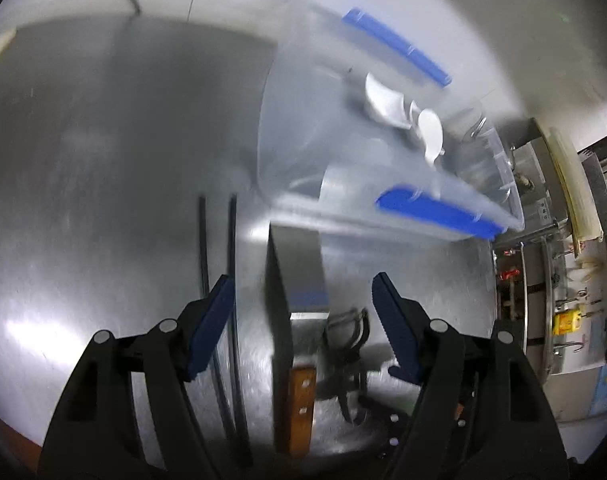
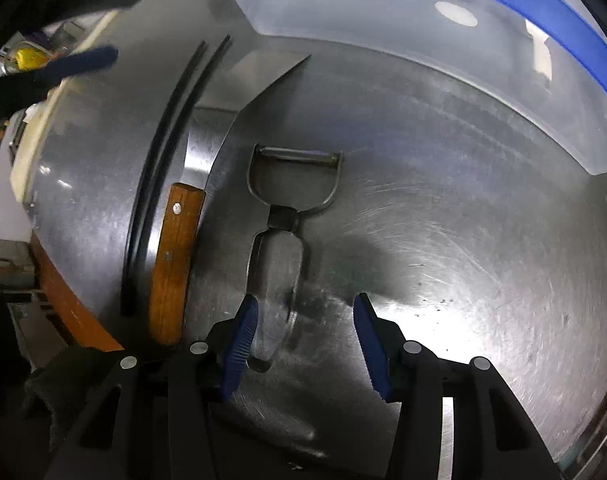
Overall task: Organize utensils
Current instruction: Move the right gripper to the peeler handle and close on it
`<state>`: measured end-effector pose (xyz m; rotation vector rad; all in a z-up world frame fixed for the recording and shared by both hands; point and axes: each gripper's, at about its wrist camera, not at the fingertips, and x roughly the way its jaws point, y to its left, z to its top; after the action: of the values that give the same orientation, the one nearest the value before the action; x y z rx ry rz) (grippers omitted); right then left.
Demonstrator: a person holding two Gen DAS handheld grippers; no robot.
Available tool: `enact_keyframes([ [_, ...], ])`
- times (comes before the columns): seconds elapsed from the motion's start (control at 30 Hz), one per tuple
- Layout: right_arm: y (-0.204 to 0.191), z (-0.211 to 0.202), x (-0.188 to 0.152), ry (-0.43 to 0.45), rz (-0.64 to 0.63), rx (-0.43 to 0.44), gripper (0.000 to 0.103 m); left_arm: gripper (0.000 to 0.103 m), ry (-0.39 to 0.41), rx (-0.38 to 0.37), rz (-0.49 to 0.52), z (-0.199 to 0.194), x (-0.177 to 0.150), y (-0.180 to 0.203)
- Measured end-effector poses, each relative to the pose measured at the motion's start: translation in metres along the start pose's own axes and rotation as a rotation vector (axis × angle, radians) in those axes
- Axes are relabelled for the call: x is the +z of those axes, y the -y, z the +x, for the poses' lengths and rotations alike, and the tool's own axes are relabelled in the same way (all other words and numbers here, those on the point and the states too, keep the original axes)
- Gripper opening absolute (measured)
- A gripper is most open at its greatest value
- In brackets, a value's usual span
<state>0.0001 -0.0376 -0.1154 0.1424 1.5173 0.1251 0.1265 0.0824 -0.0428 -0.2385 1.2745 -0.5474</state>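
A metal peeler (image 2: 291, 200) lies on the steel table (image 2: 463, 240). Its handle runs back between the fingers of my right gripper (image 2: 305, 328), close to the left pad, while the right pad stands apart from it; the jaws are open. Left of it lies a cleaver with a wooden handle (image 2: 175, 260), and beyond that a pair of black chopsticks (image 2: 163, 160). My left gripper (image 1: 301, 292) hovers open and empty above the cleaver (image 1: 295, 264), with the chopsticks (image 1: 219, 280) and the peeler (image 1: 345, 314) to either side. It also shows in the right wrist view as the left gripper (image 2: 119, 24).
A clear plastic bin (image 1: 303, 128) with blue handles (image 1: 435, 212) stands behind the utensils, white spoons (image 1: 383, 100) inside. In the right wrist view the bin (image 2: 383, 20) fills the top. Shelves and hooks with kitchen items (image 1: 563, 300) lie past the table's right edge.
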Motion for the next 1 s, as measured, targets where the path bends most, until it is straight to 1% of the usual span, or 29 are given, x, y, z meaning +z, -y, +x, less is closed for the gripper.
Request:
enact_keyframes([
  [0.03, -0.003, 0.004, 0.001, -0.010, 0.003, -0.020, 0.046, 0.068, -0.008, -0.009, -0.006, 0.000, -0.004, -0.003],
  [0.07, -0.007, 0.012, 0.004, -0.021, 0.005, -0.027, 0.038, 0.068, -0.018, -0.024, -0.013, 0.000, -0.007, -0.006],
  [0.1, -0.011, 0.018, 0.002, -0.024, 0.012, -0.035, 0.034, 0.068, -0.024, -0.036, -0.017, 0.000, -0.009, -0.008],
  [0.13, -0.014, 0.018, 0.002, -0.012, 0.014, -0.052, 0.029, 0.068, -0.030, -0.051, -0.023, 0.002, -0.011, -0.009],
  [0.2, -0.013, 0.021, 0.004, 0.002, 0.024, -0.077, 0.016, 0.068, -0.044, -0.070, -0.021, 0.005, -0.015, -0.008],
  [0.27, -0.009, 0.026, 0.004, 0.006, 0.066, -0.054, 0.003, 0.068, -0.065, -0.090, -0.008, 0.012, -0.016, -0.003],
  [0.3, -0.006, 0.027, -0.004, 0.012, 0.090, -0.032, 0.003, 0.068, -0.078, -0.094, 0.005, 0.015, -0.018, 0.000],
  [0.4, 0.016, 0.028, -0.008, 0.012, 0.193, 0.060, 0.003, 0.068, -0.124, -0.112, 0.032, 0.026, -0.024, 0.007],
  [0.43, 0.026, 0.029, -0.011, 0.014, 0.243, 0.128, 0.003, 0.068, -0.142, -0.123, 0.032, 0.030, -0.025, 0.009],
  [0.5, 0.048, 0.031, -0.014, 0.005, 0.310, 0.233, 0.003, 0.068, -0.182, -0.150, 0.024, 0.040, -0.029, 0.015],
  [0.53, 0.060, 0.033, -0.017, 0.003, 0.357, 0.323, 0.003, 0.068, -0.197, -0.156, 0.023, 0.044, -0.031, 0.018],
  [0.63, 0.087, 0.033, -0.028, -0.015, 0.441, 0.476, 0.003, 0.068, -0.256, -0.185, 0.020, 0.061, -0.041, 0.034],
  [0.73, 0.103, 0.034, -0.035, -0.023, 0.480, 0.563, 0.003, 0.068, -0.327, -0.234, 0.005, 0.080, -0.050, 0.050],
  [0.77, 0.109, 0.033, -0.038, -0.026, 0.486, 0.578, 0.003, 0.068, -0.344, -0.238, 0.003, 0.087, -0.053, 0.055],
  [0.87, 0.119, 0.033, -0.041, -0.033, 0.482, 0.590, 0.003, 0.068, -0.359, -0.226, -0.001, 0.102, -0.061, 0.068],
  [0.97, 0.121, 0.032, -0.038, -0.040, 0.464, 0.586, 0.003, 0.067, -0.350, -0.212, -0.020, 0.110, -0.067, 0.074],
  [1.0, 0.122, 0.025, -0.041, -0.042, 0.456, 0.585, 0.003, 0.060, -0.344, -0.196, -0.024, 0.112, -0.068, 0.075],
])
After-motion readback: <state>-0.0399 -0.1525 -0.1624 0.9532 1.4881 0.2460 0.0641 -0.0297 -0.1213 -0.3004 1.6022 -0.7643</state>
